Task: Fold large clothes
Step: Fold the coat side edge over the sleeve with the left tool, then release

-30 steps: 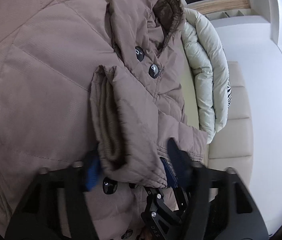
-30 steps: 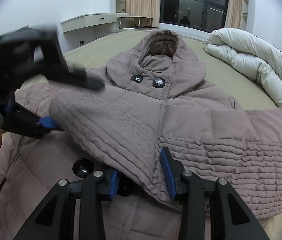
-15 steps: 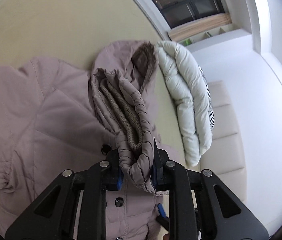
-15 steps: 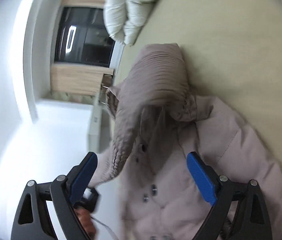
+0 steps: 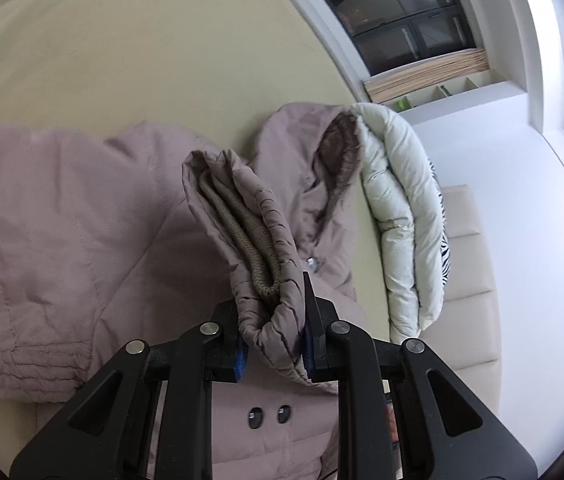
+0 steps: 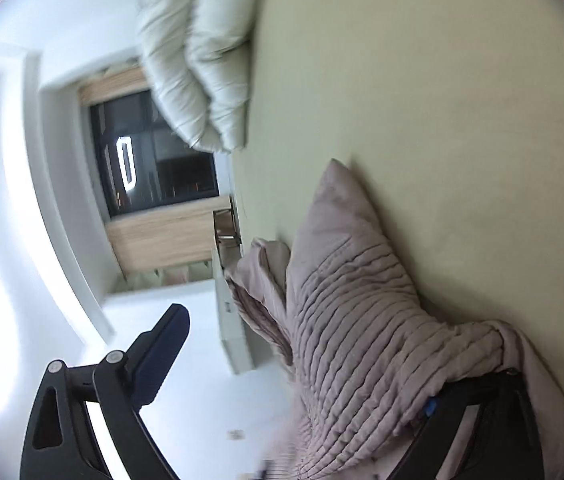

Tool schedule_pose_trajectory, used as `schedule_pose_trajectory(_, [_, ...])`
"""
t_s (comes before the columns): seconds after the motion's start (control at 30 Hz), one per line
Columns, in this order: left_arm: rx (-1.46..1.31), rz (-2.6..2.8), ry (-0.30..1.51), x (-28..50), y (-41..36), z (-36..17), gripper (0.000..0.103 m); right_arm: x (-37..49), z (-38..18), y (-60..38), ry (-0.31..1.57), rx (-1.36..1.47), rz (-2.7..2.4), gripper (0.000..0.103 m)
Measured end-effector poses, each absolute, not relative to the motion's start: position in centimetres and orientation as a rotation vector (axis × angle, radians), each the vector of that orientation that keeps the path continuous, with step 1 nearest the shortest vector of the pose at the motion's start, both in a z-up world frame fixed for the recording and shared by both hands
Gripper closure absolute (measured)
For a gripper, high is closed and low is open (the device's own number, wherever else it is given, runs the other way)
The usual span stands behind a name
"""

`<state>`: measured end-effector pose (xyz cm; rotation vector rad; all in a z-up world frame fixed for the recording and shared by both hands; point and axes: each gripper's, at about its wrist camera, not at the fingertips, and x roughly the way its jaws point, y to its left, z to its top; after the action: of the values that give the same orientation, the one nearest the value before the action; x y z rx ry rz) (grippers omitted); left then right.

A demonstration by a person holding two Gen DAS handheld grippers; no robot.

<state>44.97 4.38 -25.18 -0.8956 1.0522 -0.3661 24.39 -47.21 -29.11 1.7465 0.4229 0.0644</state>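
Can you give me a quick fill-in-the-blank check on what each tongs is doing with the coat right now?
1. The left tongs are shut on the coat's ____.
2. The right tongs stand ____, gripping nothing.
3. The coat lies on a ____.
4. Beside the hood lies a rolled white ____.

Missing words: cuff; open; bed; duvet

Bed (image 5: 130,40): covered in a plain pale yellow-green sheet; broad bare stretches beyond the garment
Coat (image 5: 62,232): mauve quilted, hooded; body spread flat on the bed
Duvet (image 5: 397,208): pale, puffy, rolled along the bed's edge, just beside the hood
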Motion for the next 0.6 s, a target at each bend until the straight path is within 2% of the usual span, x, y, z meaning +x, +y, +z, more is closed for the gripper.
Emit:
schedule_pose_trajectory(0.1, [-0.89, -0.333, 1.09, 44.8, 3.8, -27.8, 0.084, 25.1, -29.8, -47.7, 0.409, 1.775, 0.09, 0.007])
schedule_pose_trajectory(0.23, [-0.884, -0.3, 1.132, 44.4, 3.7, -30.4, 0.084, 24.5, -29.6, -47.6, 0.422, 1.715, 0.112, 0.018])
schedule_pose_trajectory(0.3, [-0.875, -0.297, 1.137, 44.4, 3.5, -30.9, 0.084, 23.0, -28.4, -48.2, 0.465, 1.647, 0.095, 0.017])
schedule_pose_trajectory(0.43, [-0.836, -0.3, 1.141, 44.3, 3.7, -31.6, 0.084, 20.4, -23.9, -46.2, 0.561, 1.479, 0.084, 0.005])
schedule_pose_trajectory(0.6, [-0.797, -0.316, 1.151, 43.8, 3.8, -32.2, 0.084, 22.8, -16.3, -43.4, 0.585, 1.222, 0.14, 0.003])
